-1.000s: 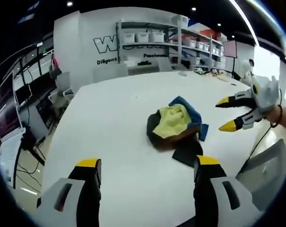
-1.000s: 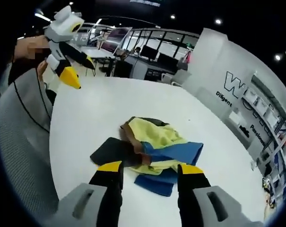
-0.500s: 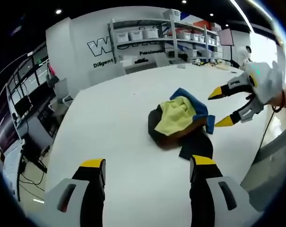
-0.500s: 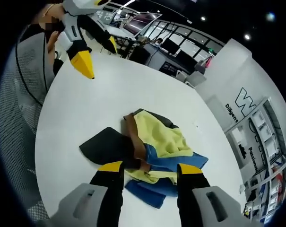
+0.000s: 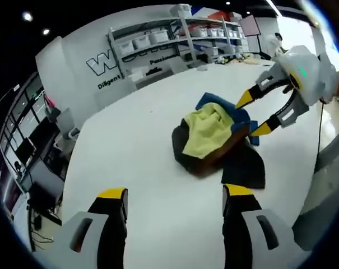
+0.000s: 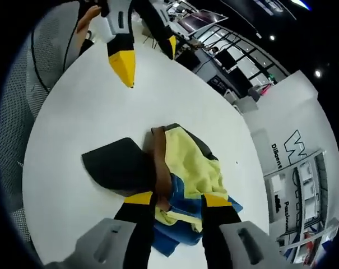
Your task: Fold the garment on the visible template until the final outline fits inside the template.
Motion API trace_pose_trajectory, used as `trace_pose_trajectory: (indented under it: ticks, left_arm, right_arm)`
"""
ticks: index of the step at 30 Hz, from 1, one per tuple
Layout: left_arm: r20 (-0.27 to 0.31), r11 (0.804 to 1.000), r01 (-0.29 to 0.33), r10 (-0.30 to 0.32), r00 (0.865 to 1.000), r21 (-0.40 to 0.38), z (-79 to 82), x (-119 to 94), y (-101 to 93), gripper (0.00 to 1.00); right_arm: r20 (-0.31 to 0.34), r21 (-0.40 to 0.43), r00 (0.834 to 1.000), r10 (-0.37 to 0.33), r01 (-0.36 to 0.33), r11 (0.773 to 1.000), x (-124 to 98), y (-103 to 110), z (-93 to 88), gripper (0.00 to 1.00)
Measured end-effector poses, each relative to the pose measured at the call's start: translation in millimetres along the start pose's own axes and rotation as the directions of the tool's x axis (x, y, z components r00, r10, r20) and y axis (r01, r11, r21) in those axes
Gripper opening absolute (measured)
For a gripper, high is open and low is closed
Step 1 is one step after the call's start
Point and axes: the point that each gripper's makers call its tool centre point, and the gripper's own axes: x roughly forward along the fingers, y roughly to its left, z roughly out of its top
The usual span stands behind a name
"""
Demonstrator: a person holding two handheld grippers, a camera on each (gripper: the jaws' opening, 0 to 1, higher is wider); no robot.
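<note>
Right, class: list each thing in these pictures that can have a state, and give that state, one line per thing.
Garment: crumpled in a heap on the table, not folded; yellow, blue, brown and black parts bunched together.
Table: white, bearing the garment.
Left gripper: open, above bare table, short of the garment.
Right gripper: open, jaws down at the heap's blue and yellow edge, nothing clamped.
Shelves: stocked with bins.

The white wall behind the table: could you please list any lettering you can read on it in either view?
"W": large dark letter on the white wall, the rest hidden by the shelving.
"Diligent": small line beneath it; also in the right gripper view.
"Passion...": cut off and blurred.
</note>
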Motion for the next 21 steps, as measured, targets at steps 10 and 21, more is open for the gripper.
trace_pose_trajectory:
  ticks: [10, 21]
  left_arm:
    - [-0.007, 1.0, 0.019, -0.019, 1.0, 0.005, -3.2, 15, -3.5, 0.67]
    - [-0.014, 0.999, 0.042, -0.042, 0.999, -0.015, -0.7, 32, -9.1, 0.65]
  right_arm:
    - [0.084, 0.25, 0.996, 0.031, -0.051, 0.967, 5, -13, 5.2, 0.01]
    - [0.15, 0.504, 0.989, 0.013, -0.087, 0.859, 5, -35, 1.9, 0.0]
